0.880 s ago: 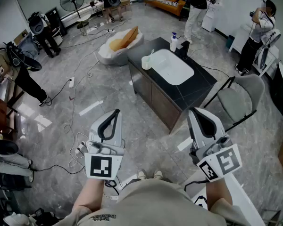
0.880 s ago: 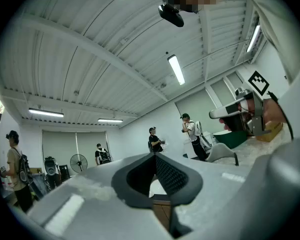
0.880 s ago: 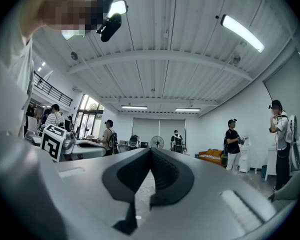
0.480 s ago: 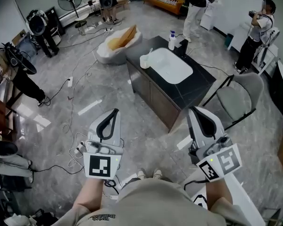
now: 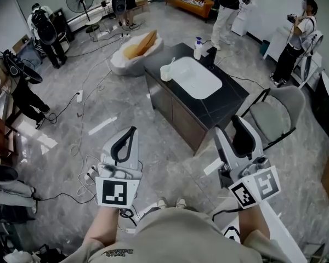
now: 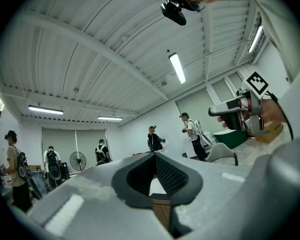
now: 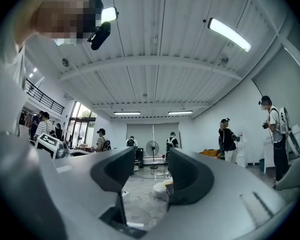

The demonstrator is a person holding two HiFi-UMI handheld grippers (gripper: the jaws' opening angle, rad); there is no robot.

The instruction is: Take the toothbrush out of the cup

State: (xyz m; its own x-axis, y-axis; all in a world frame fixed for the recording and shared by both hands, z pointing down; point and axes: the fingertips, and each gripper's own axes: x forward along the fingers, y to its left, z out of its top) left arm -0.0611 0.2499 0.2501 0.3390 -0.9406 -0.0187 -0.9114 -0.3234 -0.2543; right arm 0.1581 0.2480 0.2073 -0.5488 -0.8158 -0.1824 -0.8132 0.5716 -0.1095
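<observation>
I am holding my left gripper [image 6: 155, 156] level with its jaws resting together at the tips, nothing caught in them, and I am carrying my right gripper [image 7: 151, 159] tipped slightly upward with its jaws standing wide and only open air in the gap. Both are hovering over the grey floor, well short of the dark counter [image 5: 230, 100] ahead of me. The white cup [image 5: 165, 73] is sitting on top of the counter, just beside the edge of its white sink [image 5: 196, 76], and the toothbrush [image 5: 172, 62] is leaning out of the cup's mouth. A pump bottle [image 5: 198, 48] is standing at the counter's far end, and a grey chair [image 5: 271, 116] is waiting beside the counter.
</observation>
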